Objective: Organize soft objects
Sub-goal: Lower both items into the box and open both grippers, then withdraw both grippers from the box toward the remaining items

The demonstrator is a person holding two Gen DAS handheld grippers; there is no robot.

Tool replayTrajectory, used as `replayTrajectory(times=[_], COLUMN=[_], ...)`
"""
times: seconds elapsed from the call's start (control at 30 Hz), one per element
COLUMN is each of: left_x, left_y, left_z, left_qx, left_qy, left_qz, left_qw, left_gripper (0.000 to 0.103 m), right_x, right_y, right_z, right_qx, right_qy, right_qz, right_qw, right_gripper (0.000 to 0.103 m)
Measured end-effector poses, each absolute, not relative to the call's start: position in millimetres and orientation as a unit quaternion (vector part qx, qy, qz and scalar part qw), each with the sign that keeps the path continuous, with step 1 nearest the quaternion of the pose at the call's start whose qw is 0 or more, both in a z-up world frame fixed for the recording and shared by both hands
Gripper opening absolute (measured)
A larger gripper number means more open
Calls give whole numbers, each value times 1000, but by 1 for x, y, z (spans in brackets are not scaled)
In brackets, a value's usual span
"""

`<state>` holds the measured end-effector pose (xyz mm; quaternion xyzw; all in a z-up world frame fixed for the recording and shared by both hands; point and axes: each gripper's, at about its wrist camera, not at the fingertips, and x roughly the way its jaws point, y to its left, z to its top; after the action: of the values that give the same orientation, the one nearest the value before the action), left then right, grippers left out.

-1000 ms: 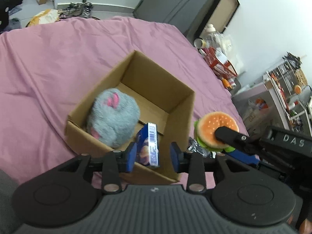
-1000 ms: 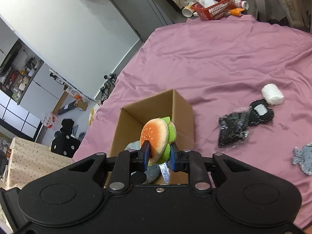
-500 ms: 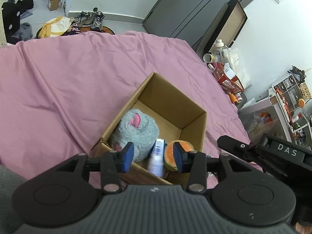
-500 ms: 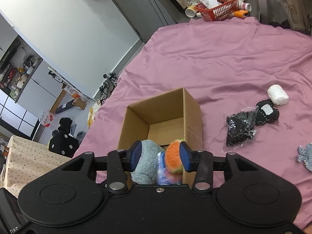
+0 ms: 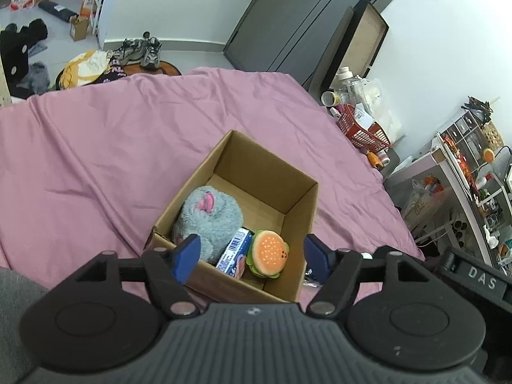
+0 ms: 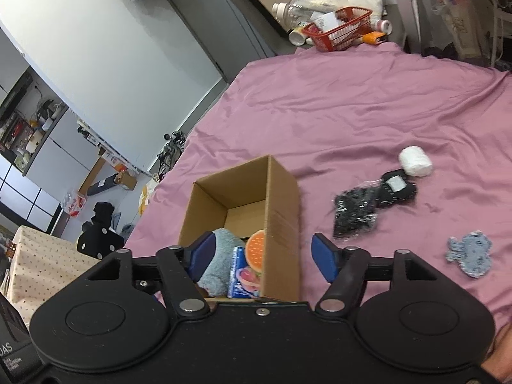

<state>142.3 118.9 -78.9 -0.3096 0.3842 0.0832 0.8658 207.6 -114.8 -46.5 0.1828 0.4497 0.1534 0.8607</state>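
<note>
An open cardboard box (image 5: 297, 198) (image 6: 281, 211) stands on the pink bedsheet. Inside lie a grey plush toy (image 5: 208, 214) (image 6: 217, 262), a blue packet (image 5: 235, 252) (image 6: 240, 278) and a burger plush (image 5: 268, 252) (image 6: 255, 251). My left gripper (image 5: 251, 256) hovers above the box's near side, its jaws opening, nothing pressed between them. My right gripper (image 6: 262, 256) hangs over the box's near right wall, its jaws also opening and holding nothing.
On the sheet right of the box lie a black bagged item (image 6: 355, 214), a black pouch (image 6: 396, 188), a white roll (image 6: 415, 161) and a grey-blue cloth piece (image 6: 470, 252). A red basket (image 6: 339, 32) with bottles sits past the bed's far edge. Shelving (image 5: 473, 166) stands at right.
The left gripper let go of the blue packet and the right gripper let go of the burger plush; both now lie in the box. Both grippers spread wider and rose away from the box.
</note>
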Motion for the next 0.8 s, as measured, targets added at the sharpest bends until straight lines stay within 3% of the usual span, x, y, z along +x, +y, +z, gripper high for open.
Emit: replayTrajectory(times=[0.13,0.23,0.33,0.57,0.8], left_x=[140,138,136,135,135], left_y=[109,99,86,55,24], left_z=[-74,-70,-63,-54,-47], left_qx=[-298,-285,-261,-209,-169], left_qy=[389,390,387,392,390], left_qz=[84,81,76,74,77], left_qw=[868,872,881,893,902], left_gripper=[71,75,83,86,91], right_x=[201,195,191,180,177], right_y=[-130,-144,-158,-188,-220], right_z=[-46,-47,-48,-48,-53], right_qx=[181,185,186,178,181], right_qy=[449,446,443,431,428], right_qz=[148,144,144,149,145], right_qw=[862,864,865,872,873], right_gripper=[70,82,84,103,103])
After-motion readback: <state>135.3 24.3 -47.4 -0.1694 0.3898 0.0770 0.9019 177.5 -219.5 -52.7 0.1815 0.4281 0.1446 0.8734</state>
